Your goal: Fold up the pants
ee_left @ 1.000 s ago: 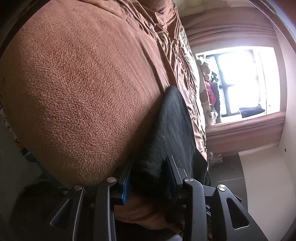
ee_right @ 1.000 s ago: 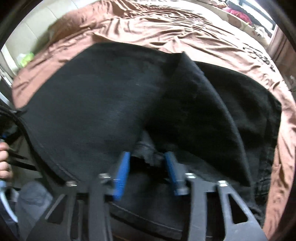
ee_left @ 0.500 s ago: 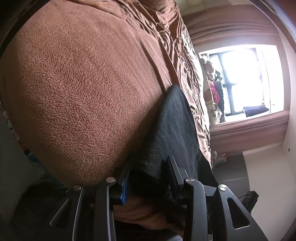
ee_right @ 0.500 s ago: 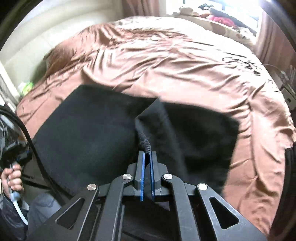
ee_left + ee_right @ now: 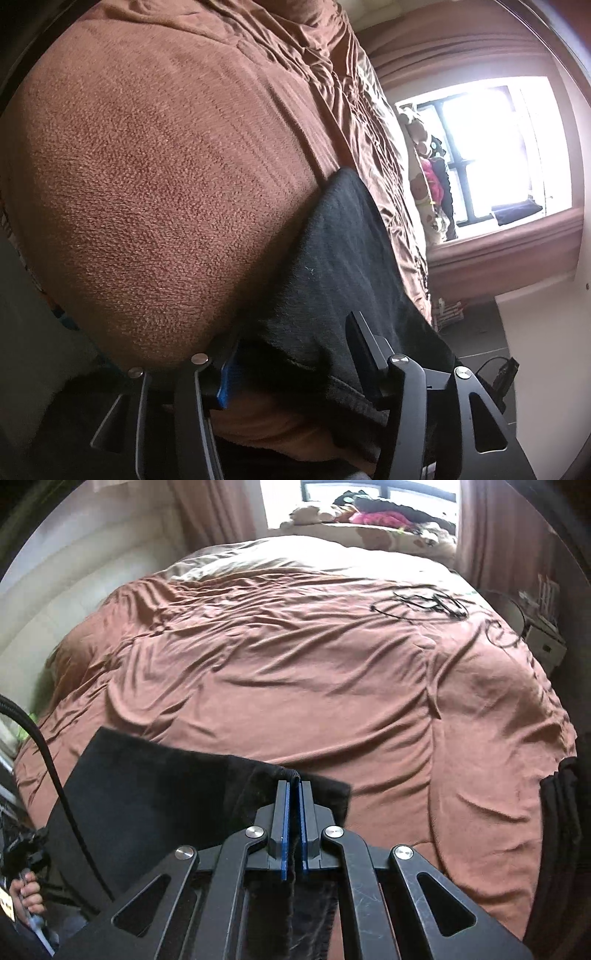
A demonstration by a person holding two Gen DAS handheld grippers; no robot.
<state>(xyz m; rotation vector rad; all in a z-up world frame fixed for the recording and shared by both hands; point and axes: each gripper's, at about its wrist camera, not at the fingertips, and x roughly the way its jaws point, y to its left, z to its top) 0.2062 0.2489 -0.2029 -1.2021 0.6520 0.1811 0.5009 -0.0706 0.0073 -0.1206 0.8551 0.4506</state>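
Observation:
Black pants (image 5: 147, 794) lie on the near left part of a brown bed cover (image 5: 295, 664). My right gripper (image 5: 293, 790) is shut on a raised fold of the pants, whose hem pokes out above the blue pads. From there the cloth drapes down to the left. In the left wrist view the pants (image 5: 351, 258) run away from me along the bed's edge. My left gripper (image 5: 295, 360) sits at their near end and its jaws are opening. The cloth lies loose between the fingers (image 5: 364, 343), and the pads do not press on it.
Black cables (image 5: 421, 602) lie on the far right of the bed. Soft toys and clothes (image 5: 369, 515) sit under the window (image 5: 491, 147). A nightstand (image 5: 543, 627) stands at the right. A person's hand (image 5: 27, 897) and a black cable (image 5: 48, 753) are at the left.
The right gripper closed on a fold of the pants and rose, pulling it back toward me. The left gripper's jaws widened around the cloth without shifting.

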